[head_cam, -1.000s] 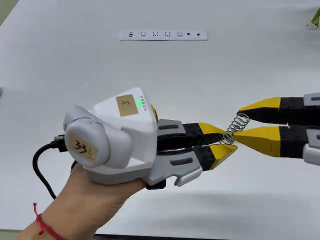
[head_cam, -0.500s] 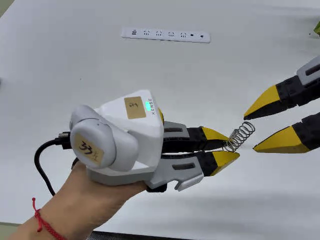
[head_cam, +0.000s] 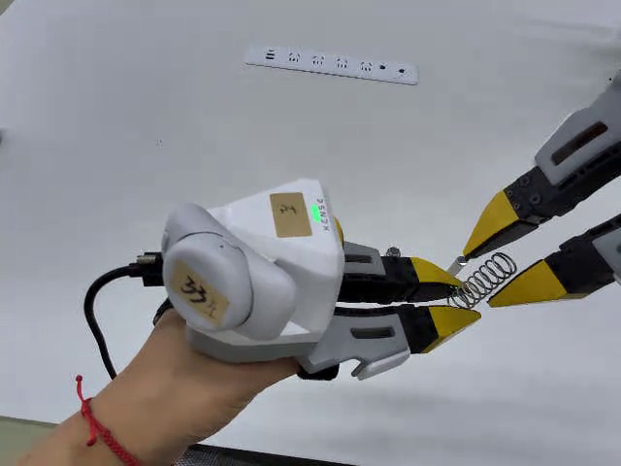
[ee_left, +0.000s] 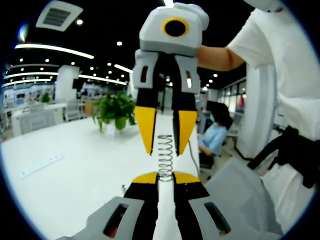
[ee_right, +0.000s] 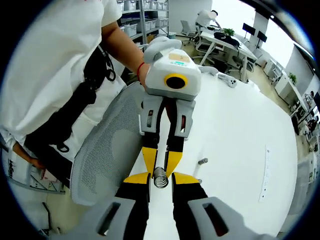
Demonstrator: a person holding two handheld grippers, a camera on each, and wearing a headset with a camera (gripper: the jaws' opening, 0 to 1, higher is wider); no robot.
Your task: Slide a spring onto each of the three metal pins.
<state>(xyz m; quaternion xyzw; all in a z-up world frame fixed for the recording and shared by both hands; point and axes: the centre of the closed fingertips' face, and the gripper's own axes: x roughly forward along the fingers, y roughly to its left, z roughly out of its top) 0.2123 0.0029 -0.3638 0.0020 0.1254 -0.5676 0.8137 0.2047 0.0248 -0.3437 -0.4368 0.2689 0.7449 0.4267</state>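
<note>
Left tool [head_cam: 471, 299], casing marked XENSE, handwritten "33", pinches spring [head_cam: 485, 279]; right tool [head_cam: 477, 280] spread open astride it.

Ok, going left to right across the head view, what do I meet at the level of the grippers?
black cable → left gripper, shut on a metal pin → spring → right gripper, whose open jaws sit either side of the spring

Table [head_cam: 146, 155] bare and wide all round. Power strip [head_cam: 330, 64] far back, well clear. Small metal piece [ee_right: 202, 161] on table near left claw [head_cam: 470, 299]. Right claw [head_cam: 478, 280] gapes; spring [head_cam: 491, 275] bars the gap. Mesh chair [ee_right: 105, 150] at table edge.
</note>
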